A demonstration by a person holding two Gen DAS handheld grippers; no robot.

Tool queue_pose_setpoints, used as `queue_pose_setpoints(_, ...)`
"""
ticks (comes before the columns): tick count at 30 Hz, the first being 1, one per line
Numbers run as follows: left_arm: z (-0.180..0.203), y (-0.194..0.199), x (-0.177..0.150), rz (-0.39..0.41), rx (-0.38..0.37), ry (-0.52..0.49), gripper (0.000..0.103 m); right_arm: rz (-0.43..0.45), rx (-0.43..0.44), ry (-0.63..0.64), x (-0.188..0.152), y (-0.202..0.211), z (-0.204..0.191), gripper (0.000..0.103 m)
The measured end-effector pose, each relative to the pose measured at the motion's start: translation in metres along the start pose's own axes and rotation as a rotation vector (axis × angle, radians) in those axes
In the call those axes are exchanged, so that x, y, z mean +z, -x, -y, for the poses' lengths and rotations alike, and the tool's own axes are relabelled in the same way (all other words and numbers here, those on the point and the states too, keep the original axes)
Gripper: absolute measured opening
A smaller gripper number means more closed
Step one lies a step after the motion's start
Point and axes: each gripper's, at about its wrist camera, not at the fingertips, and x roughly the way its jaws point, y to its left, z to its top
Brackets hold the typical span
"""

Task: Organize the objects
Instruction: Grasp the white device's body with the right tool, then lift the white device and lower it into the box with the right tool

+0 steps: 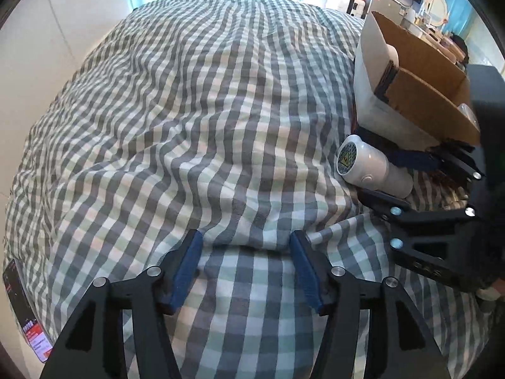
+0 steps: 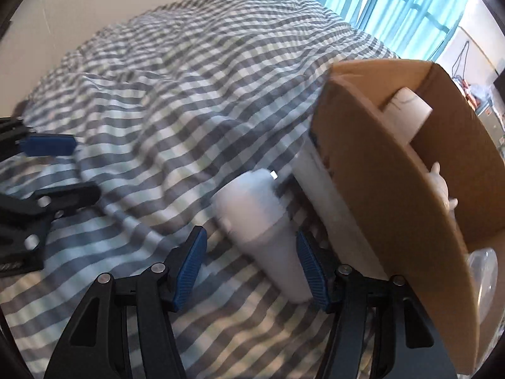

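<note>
Checked bedding (image 1: 205,120) fills the left wrist view, where the left gripper (image 1: 246,268) is seen parted over bare cloth — a cardboard box (image 1: 419,63) with a white item inside stands right, a white cylinder (image 1: 375,167) beside it. From the right wrist, the right gripper (image 2: 251,268) is seen straddling that blurred cylinder (image 2: 262,230) — whether it is gripped cannot be told.

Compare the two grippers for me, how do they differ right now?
The left gripper has only checked bedding between its fingers; the right gripper straddles a white cylinder lying beside the cardboard box. The left gripper sits farther from the box, the right gripper next to it. Both have black frames, blue pads and parted jaws, pointing steeply down.
</note>
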Motion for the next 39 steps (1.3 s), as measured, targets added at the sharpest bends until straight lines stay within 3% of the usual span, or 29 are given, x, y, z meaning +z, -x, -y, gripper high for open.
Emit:
queue_pose_setpoints(6, -0.002, -0.002, 0.000, -0.001, -0.019, 0.019, 0.062, -0.050, -0.149, 0.137, 0.002, -0.029, -0.019, 0.059)
queue_pose_setpoints(14, -0.001, 0.011, -0.007, 0.029, 0.008, 0.026, 0.062, -0.014, -0.127, 0.083, -0.007, -0.015, -0.002, 0.048)
queue_pose_setpoints(21, 0.012, 0.025, -0.011, 0.063, 0.061, -0.017, 0.062, 0.064, -0.002, -0.044, -0.021, 0.043, 0.019, 0.044)
queue_pose_setpoints(27, 0.033, 0.042, -0.010, 0.107, 0.047, -0.059, 0.062, 0.149, 0.078, -0.149, -0.043, 0.097, 0.031, 0.044)
queue_pose_setpoints(32, 0.063, 0.069, 0.006, 0.185, 0.024, -0.109, 0.062, 0.237, 0.092, -0.260, -0.048, 0.143, 0.060, 0.044)
queue_pose_setpoints(39, 0.105, 0.106, 0.049, 0.310, -0.017, -0.152, 0.062, 0.329, 0.006, -0.357, -0.046, 0.192, 0.113, 0.044)
